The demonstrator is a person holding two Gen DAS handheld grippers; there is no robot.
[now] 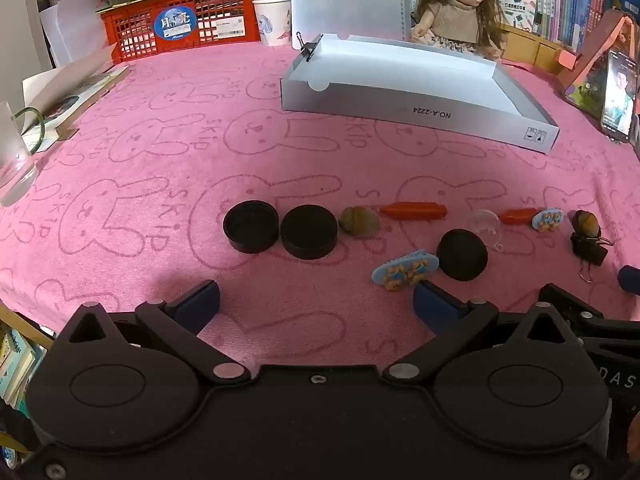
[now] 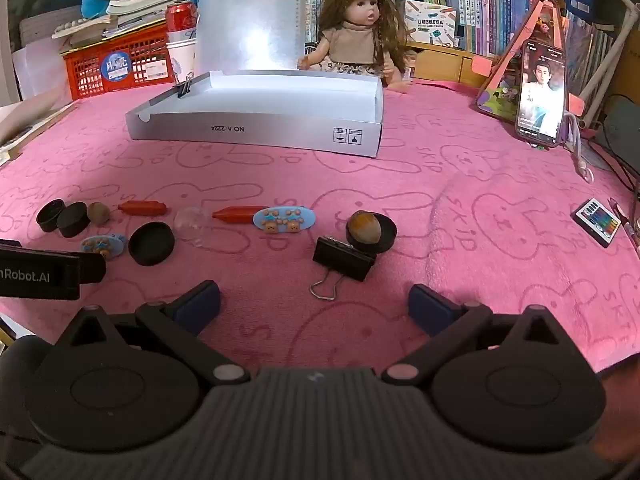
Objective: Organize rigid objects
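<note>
Small objects lie in a row on the pink cloth. In the left wrist view: two black caps (image 1: 251,232) (image 1: 309,237), a walnut (image 1: 359,221), a red peg (image 1: 413,211), a blue bear clip (image 1: 404,270) and a third black cap (image 1: 462,254). My left gripper (image 1: 316,306) is open and empty, just short of them. In the right wrist view: a black binder clip (image 2: 343,258), a walnut sitting in a black cap (image 2: 365,227), a blue bear clip (image 2: 284,219), a red peg (image 2: 238,214) and a clear dome (image 2: 193,222). My right gripper (image 2: 314,306) is open and empty, near the binder clip.
An open grey box (image 1: 416,114) (image 2: 256,132) stands at the back with a doll (image 2: 360,32) behind it. A red crate (image 1: 180,20) is at the back left, a propped phone (image 2: 540,96) on the right, a glass (image 1: 16,160) at the left and a remote (image 2: 598,222) at the far right.
</note>
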